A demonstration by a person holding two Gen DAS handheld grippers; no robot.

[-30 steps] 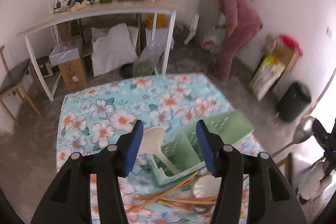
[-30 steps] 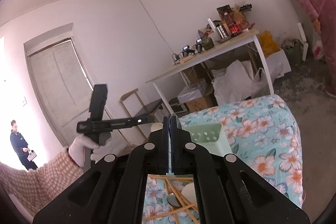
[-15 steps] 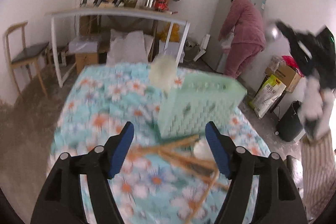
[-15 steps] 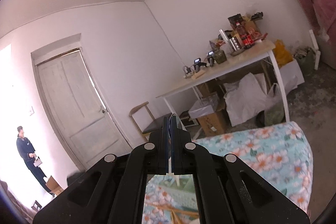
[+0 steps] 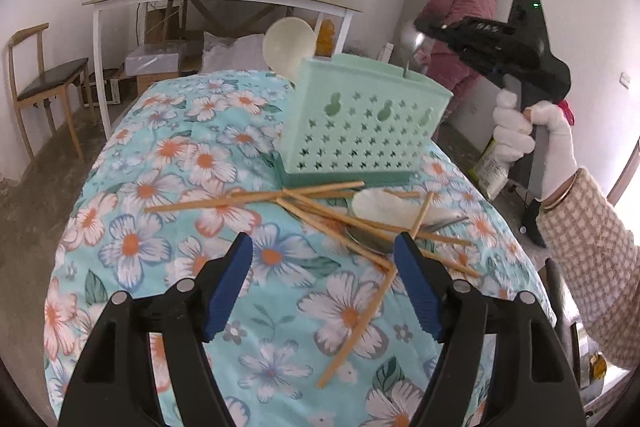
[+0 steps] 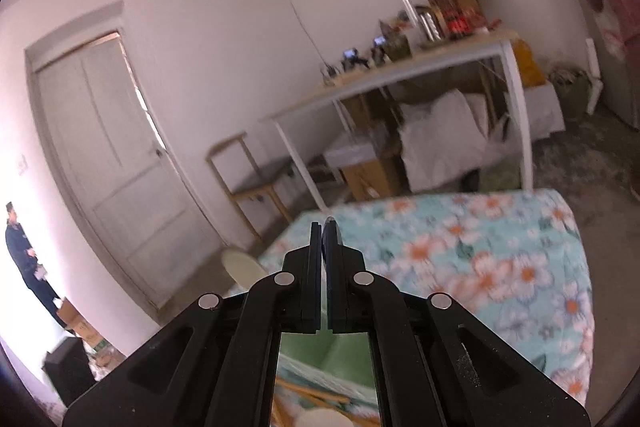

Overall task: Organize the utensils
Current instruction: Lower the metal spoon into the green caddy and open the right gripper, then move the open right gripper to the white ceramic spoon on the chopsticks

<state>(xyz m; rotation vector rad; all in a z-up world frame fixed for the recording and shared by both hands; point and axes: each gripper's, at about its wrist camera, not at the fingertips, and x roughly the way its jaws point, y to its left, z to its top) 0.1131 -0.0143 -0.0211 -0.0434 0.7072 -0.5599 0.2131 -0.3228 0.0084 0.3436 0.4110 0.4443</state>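
Left gripper (image 5: 322,281), jaws wide and empty, hovers nearest the chopsticks (image 5: 256,199) scattered crosswise just beyond; right gripper (image 6: 324,227), jaws apparently shut, sits above the holder (image 5: 360,131).

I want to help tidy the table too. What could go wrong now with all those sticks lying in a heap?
The chopsticks lie crossed in a heap over a spoon, so the open left claw might grab several at once or knock some off the table.

The green basket stands right behind the heap. A push on the sticks could shove or tip it, along with the big white spoon in it.
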